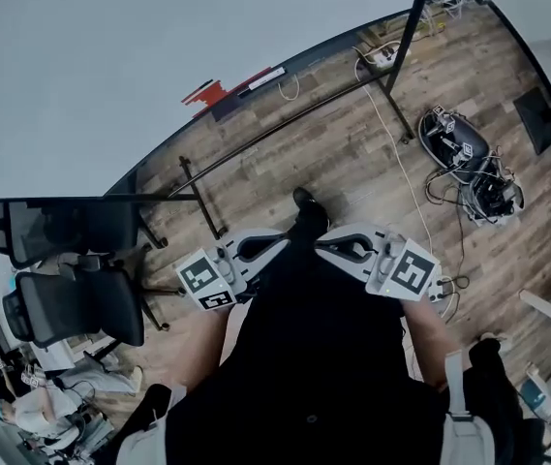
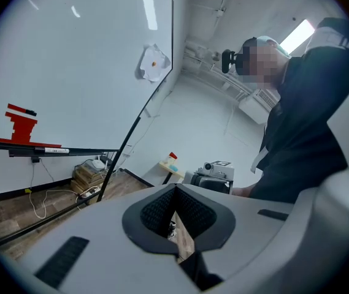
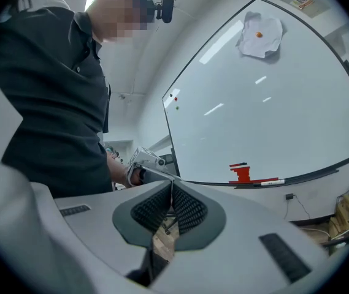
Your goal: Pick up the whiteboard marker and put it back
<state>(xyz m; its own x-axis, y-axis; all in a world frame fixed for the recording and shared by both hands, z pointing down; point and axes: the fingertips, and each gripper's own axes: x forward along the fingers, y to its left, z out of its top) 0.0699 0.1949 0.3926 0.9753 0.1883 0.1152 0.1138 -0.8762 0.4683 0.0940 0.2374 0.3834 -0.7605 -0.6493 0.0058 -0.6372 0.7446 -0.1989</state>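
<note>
My left gripper (image 1: 277,244) and right gripper (image 1: 321,246) hang low against my body, tips turned toward each other, well apart from the whiteboard (image 1: 110,56); the fingers (image 2: 156,210) of both are clenched on nothing; the whiteboard marker (image 1: 261,78) lies on the board's tray (image 1: 333,48), just beside a red shape (image 1: 207,93); wooden floor (image 1: 352,153) lies below.

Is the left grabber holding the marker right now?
No, the left gripper is shut with nothing in it, and the whiteboard marker lies on the tray below the whiteboard.
</note>
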